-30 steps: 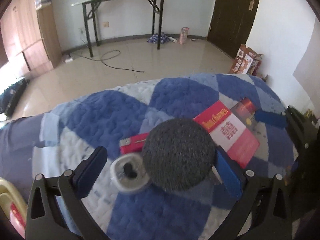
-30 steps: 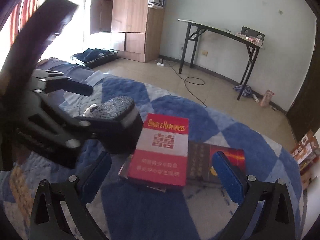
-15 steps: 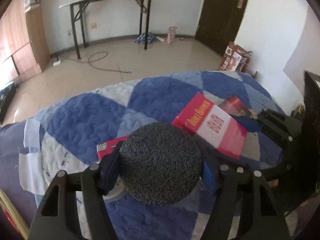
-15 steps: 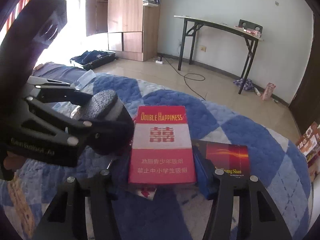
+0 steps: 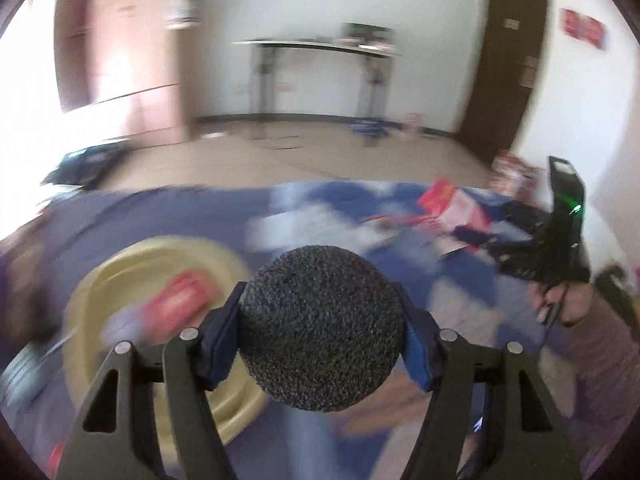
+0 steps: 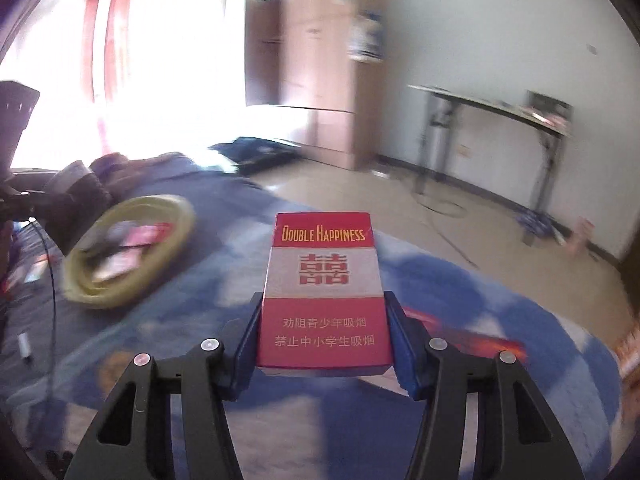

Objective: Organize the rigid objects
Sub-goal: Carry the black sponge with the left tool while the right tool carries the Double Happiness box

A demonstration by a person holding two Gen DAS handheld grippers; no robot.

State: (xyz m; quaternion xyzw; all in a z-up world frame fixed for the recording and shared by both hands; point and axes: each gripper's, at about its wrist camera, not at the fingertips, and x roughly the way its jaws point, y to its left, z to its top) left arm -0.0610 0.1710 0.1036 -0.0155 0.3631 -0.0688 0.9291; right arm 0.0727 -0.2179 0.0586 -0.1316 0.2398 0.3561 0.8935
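Note:
My left gripper (image 5: pixel 322 330) is shut on a round dark grey speaker (image 5: pixel 321 327) and holds it above the blue quilt, right of a yellow basin (image 5: pixel 120 276) that holds red packs. My right gripper (image 6: pixel 322 334) is shut on a red and white Double Happiness carton (image 6: pixel 322 288), lifted above the quilt. The yellow basin also shows in the right wrist view (image 6: pixel 180 220) at the left, with the left gripper and speaker (image 6: pixel 80 192) beside it. The right gripper and carton show blurred at the right of the left wrist view (image 5: pixel 460 208).
A dark red box (image 6: pixel 480 344) lies on the blue and white quilt (image 6: pixel 500 300) behind the carton. A marker (image 6: pixel 25 346) lies at the quilt's left edge. A wardrobe (image 6: pixel 320 80), a folding table (image 6: pixel 500 108) and a dark door (image 5: pixel 508 60) stand across the tiled floor.
Both grippers closed on their objects and lifted them off the quilt. Both views have swung left, bringing the yellow basin into sight.

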